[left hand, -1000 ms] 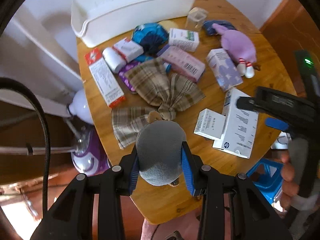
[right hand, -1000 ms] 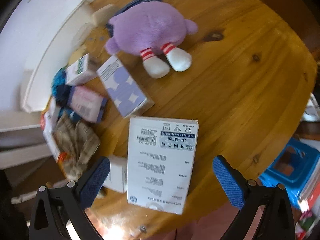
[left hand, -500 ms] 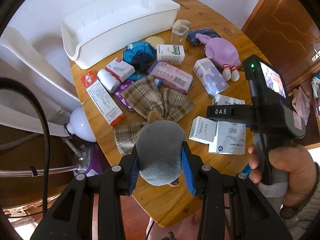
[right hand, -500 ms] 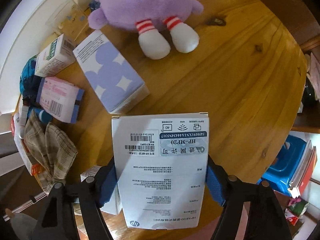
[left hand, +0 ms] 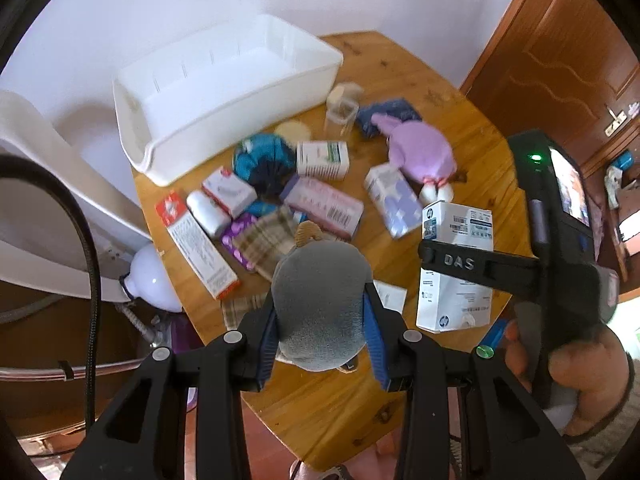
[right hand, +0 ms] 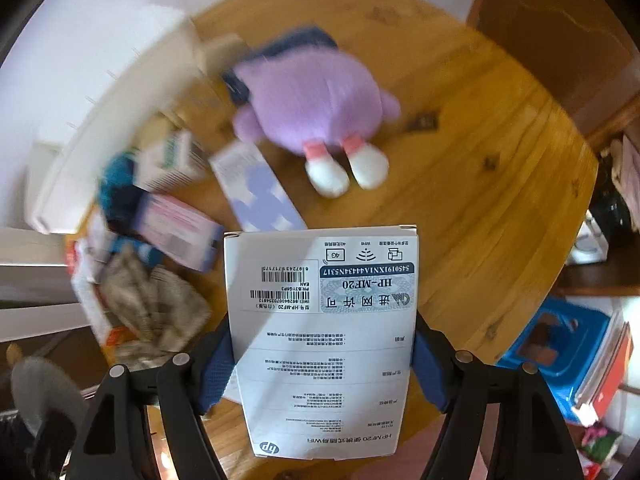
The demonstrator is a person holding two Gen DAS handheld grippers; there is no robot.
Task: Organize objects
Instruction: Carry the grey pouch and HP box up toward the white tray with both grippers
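Note:
My left gripper [left hand: 320,340] is shut on a grey plush toy [left hand: 320,308] and holds it above the near edge of the round wooden table [left hand: 472,136]. My right gripper [right hand: 322,364] is shut on a white HP box [right hand: 324,320], lifted off the table; in the left wrist view that box [left hand: 456,304] hangs at the right in the black gripper, held by a hand [left hand: 576,368]. An empty white bin [left hand: 224,92] stands at the table's far left. A purple plush toy [right hand: 316,104] lies beyond the box.
Several small boxes, a plaid cloth [left hand: 264,240], a blue pouch [left hand: 260,160] and a clear cup [left hand: 340,114] clutter the table between me and the bin. A purple-patterned box [right hand: 260,196] lies just past the HP box. A blue stool [right hand: 556,344] stands off the table's right.
My right gripper closed on the HP box and lifted it off the table. My left gripper rose and drew back with the grey plush still held.

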